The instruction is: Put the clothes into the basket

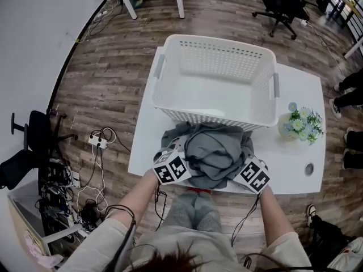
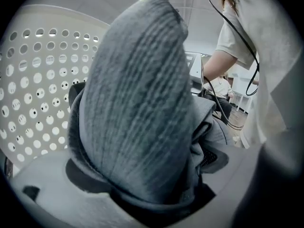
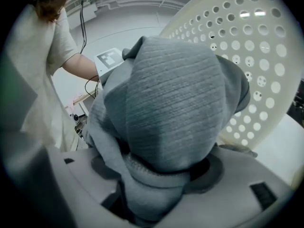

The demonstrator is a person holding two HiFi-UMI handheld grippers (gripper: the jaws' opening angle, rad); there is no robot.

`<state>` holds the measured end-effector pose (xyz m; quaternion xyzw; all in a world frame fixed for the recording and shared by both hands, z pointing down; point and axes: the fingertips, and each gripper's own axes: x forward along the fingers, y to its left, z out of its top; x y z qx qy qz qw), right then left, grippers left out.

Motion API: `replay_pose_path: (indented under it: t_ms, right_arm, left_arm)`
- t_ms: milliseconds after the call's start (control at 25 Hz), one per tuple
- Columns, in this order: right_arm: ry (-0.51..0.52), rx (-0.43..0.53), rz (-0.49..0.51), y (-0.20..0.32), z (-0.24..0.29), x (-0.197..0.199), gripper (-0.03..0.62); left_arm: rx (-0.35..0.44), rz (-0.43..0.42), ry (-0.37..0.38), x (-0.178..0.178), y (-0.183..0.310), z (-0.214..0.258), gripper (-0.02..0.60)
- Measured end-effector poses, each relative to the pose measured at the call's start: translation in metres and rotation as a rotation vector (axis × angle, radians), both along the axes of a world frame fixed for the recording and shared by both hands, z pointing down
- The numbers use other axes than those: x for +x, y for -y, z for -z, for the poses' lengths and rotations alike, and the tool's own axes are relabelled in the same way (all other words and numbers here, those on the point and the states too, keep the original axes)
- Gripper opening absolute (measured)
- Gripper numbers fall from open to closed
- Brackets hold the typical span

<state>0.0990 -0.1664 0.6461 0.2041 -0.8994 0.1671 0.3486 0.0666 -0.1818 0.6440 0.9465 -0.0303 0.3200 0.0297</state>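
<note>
A heap of grey clothes (image 1: 212, 152) lies on the white table's (image 1: 295, 149) near edge, right in front of the empty white perforated basket (image 1: 215, 61). My left gripper (image 1: 180, 160) is dug into the heap's left side and my right gripper (image 1: 245, 165) into its right side. In the left gripper view, ribbed grey cloth (image 2: 137, 103) fills the gap between the jaws, bunched at their base, with the basket wall (image 2: 33, 94) behind it. The right gripper view shows the same: a grey fold (image 3: 171, 113) is pinched between the jaws beside the basket wall (image 3: 256, 65).
A small pot of flowers (image 1: 300, 123) stands at the table's right side, with a small round object (image 1: 309, 168) nearer the front. Cables and a power strip (image 1: 99, 140) lie on the wooden floor to the left. An office chair (image 1: 281, 4) stands far behind.
</note>
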Motion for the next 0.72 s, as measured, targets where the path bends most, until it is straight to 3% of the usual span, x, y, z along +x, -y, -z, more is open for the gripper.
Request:
replay_pose_path:
  t_ms: [80, 240, 400, 720]
  right_arm:
    - [0.015, 0.010, -0.006, -0.004, 0.002, -0.003, 0.287]
    - [0.030, 0.043, -0.058, -0.007, 0.007, -0.004, 0.239]
    - [0.035, 0.086, -0.125, -0.012, 0.020, 0.000, 0.220]
    - [0.028, 0.196, -0.151, -0.029, 0.091, 0.006, 0.213]
  left_arm:
    - [0.005, -0.019, -0.034, 0.005, -0.007, 0.004, 0.543]
    - [0.025, -0.009, -0.085, 0.009, -0.015, 0.013, 0.491]
    - [0.036, 0.009, -0.124, 0.016, -0.022, 0.028, 0.476]
    - [0.102, 0.002, -0.208, 0.022, -0.040, 0.099, 0.474]
